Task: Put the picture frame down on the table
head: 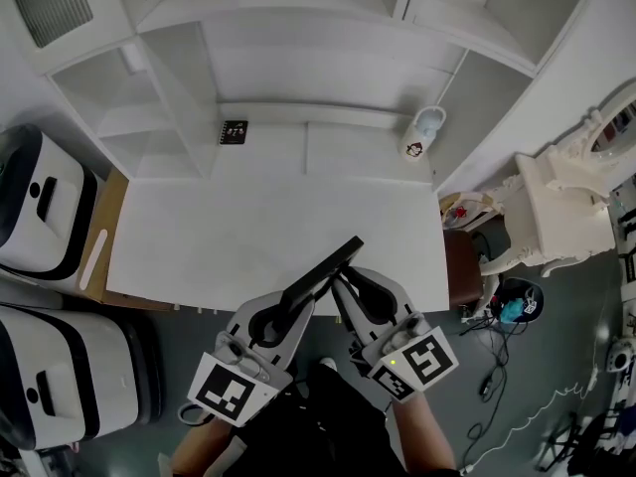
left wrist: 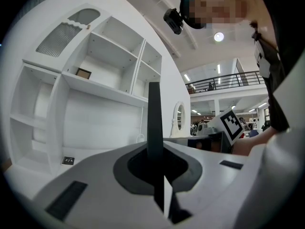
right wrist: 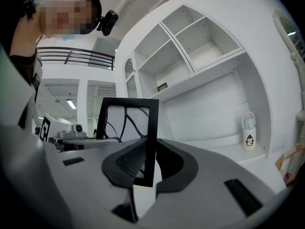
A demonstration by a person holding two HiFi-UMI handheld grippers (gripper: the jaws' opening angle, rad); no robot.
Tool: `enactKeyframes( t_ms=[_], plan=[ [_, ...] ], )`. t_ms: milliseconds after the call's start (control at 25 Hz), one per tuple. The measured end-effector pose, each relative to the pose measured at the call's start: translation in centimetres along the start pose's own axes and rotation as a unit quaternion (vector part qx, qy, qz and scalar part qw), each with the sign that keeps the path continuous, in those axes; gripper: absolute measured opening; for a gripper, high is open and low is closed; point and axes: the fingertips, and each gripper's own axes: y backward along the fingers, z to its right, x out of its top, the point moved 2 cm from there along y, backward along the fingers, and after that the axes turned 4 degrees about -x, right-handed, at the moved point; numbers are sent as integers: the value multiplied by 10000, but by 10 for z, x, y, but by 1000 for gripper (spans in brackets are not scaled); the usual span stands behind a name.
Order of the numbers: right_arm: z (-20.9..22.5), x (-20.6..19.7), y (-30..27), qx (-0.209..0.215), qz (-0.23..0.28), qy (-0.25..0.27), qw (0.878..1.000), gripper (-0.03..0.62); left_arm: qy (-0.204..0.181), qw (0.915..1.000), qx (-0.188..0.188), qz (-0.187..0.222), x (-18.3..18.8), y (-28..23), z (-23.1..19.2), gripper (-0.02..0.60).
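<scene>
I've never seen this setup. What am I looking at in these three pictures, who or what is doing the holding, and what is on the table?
There is no robot here: a person holds a hand-held gripper in each hand. The head view comes from a camera on the person's head, looking down. The other two views come from cameras riding on the grippers, each looking along its own fingers. The left gripper is shut on a black picture frame, which shows edge-on in that gripper's view. The right gripper has the frame's edge between its fingers, but a gap shows, so it looks open. The frame is in the air over the near edge of the white table, not set down. Far back on the table are a white bottle with a penguin print and a small black card, under white shelves.
</scene>
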Motion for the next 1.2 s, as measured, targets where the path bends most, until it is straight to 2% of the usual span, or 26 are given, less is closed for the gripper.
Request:
enactKeyframes(
  t_ms=[280, 560, 760, 1000, 1200],
  plan=[
    [1, -5, -2, -289, -114, 4, 9995, 66, 66, 9999, 126, -74, -5, -2, -4, 12],
    [6, -13, -5, -515, -319, -166, 9980, 66, -172, 9984, 406, -348, -12, -7, -10, 34],
    [10, -18, -7, -655, -444, -243, 9966, 66, -473, 9958, 575, -529, -17, -10, -12, 75],
    [16, -26, -7, -851, -574, -255, 9944, 66, -288, 9937, 873, -645, -24, -5, -20, 95],
    [20, -34, -8, -948, -696, -268, 9927, 66, -308, 9908, 1041, -812, -29, 3, -22, 98]
  ],
)
